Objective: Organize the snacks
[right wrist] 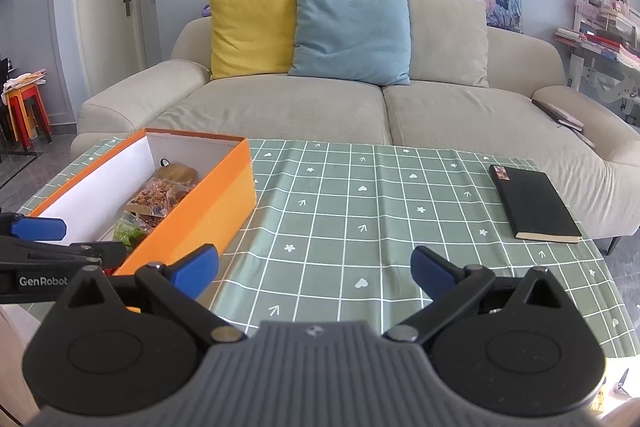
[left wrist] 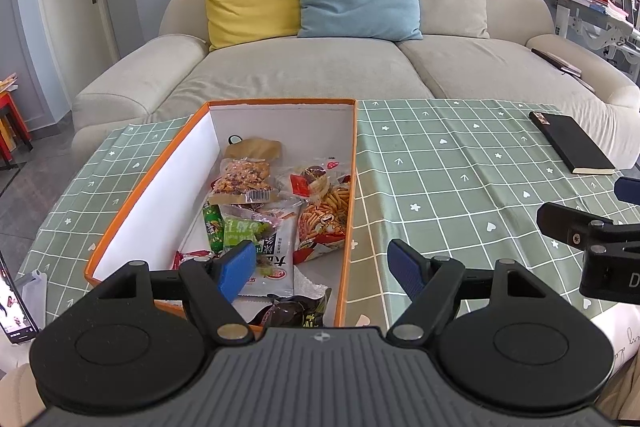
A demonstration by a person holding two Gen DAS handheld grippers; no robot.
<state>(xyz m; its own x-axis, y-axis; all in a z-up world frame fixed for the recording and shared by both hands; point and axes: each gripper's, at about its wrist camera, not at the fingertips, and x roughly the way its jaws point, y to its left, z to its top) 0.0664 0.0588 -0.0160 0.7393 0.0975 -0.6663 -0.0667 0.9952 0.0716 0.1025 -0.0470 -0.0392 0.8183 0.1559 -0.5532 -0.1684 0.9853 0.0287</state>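
Observation:
An orange box (left wrist: 140,183) with a white inside stands on the green checked tablecloth (left wrist: 460,187). It holds several snack packets (left wrist: 280,211), among them a cookie bag, an orange stick-snack bag and green packets. My left gripper (left wrist: 324,267) is open and empty, above the box's near right corner. In the right wrist view the box (right wrist: 200,211) is at the left. My right gripper (right wrist: 316,271) is open and empty above bare cloth, right of the box. The left gripper's fingers (right wrist: 38,229) show at that view's left edge.
A black notebook (right wrist: 534,201) lies on the cloth at the right, also in the left wrist view (left wrist: 568,143). A beige sofa (left wrist: 320,67) with yellow, blue and beige cushions stands behind the table. A phone (left wrist: 12,307) sits at the table's near left.

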